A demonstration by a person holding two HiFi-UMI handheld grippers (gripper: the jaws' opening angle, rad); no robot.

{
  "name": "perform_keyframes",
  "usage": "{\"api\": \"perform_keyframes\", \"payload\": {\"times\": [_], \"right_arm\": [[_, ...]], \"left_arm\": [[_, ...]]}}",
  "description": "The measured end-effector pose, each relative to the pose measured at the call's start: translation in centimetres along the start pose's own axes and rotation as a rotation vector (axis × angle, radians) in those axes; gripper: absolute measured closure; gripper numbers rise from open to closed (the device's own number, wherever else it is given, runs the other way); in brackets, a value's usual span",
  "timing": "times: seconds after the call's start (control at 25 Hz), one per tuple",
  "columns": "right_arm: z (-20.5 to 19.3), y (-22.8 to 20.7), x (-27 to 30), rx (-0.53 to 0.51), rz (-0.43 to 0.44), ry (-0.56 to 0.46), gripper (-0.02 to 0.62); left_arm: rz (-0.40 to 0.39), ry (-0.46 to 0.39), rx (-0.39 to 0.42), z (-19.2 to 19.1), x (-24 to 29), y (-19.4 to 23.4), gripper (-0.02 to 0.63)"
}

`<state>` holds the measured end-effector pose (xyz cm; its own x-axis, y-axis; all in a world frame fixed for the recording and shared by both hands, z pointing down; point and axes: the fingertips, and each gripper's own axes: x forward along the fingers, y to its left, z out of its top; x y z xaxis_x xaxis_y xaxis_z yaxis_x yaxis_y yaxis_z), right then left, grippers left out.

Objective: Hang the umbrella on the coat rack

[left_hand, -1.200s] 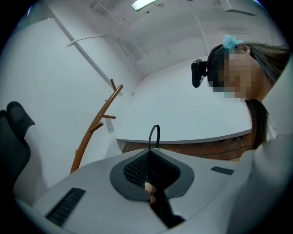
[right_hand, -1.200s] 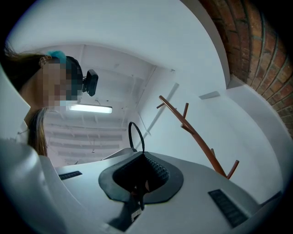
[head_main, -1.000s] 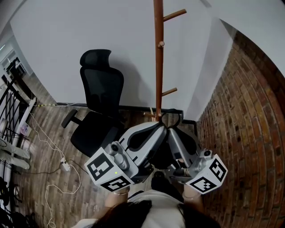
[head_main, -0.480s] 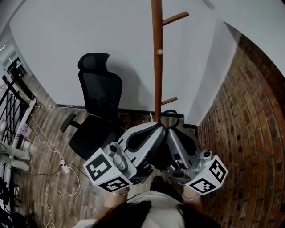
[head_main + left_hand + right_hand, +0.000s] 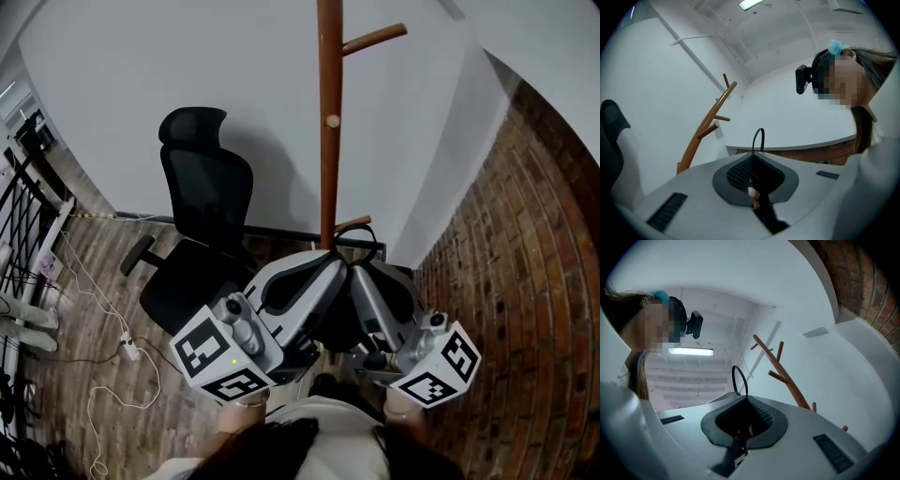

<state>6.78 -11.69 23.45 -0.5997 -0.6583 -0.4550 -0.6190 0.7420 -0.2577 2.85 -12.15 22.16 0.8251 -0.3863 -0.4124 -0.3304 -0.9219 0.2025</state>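
Clamped tight on the umbrella (image 5: 339, 323) by left gripper (image 5: 330, 272) and right gripper (image 5: 364, 277); loop (image 5: 361, 236) upright, just beside the coat rack (image 5: 329, 112) low peg (image 5: 352, 224).

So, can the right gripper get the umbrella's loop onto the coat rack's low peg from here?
Probably yes: the right gripper has its tongs shut on the umbrella, whose loop stands free above them, close beside the low peg of the coat rack, with nothing between.

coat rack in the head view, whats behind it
A plain white wall stands behind the coat rack. Its foot cannot be seen: the left tongs and right tongs, both shut on the umbrella, cover it.
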Motion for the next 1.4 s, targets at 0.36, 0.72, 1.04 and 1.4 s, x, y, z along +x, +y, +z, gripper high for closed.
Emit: {"api": "perform_keyframes", "payload": {"times": [0.36,0.72,1.04,1.4], "right_arm": [[1.2,-4.2,2.1,0.019,0.046,0.018,0.56],[0.9,-4.8,3.1,0.037,0.077,0.032,0.56],[0.9,-5.6,4.9,0.023,0.075,0.023,0.56],[1.3,-7.3,7.1,0.007,0.056,0.003,0.56]], "left_arm": [[0.052,-0.028,0.017,0.0,3.5,3.0,0.595],[0.089,-0.038,0.024,0.3,3.5,4.1,0.595],[0.075,-0.044,0.028,1.2,4.0,5.9,0.595],[0.042,-0.039,0.027,2.0,5.4,8.3,0.595]]}}
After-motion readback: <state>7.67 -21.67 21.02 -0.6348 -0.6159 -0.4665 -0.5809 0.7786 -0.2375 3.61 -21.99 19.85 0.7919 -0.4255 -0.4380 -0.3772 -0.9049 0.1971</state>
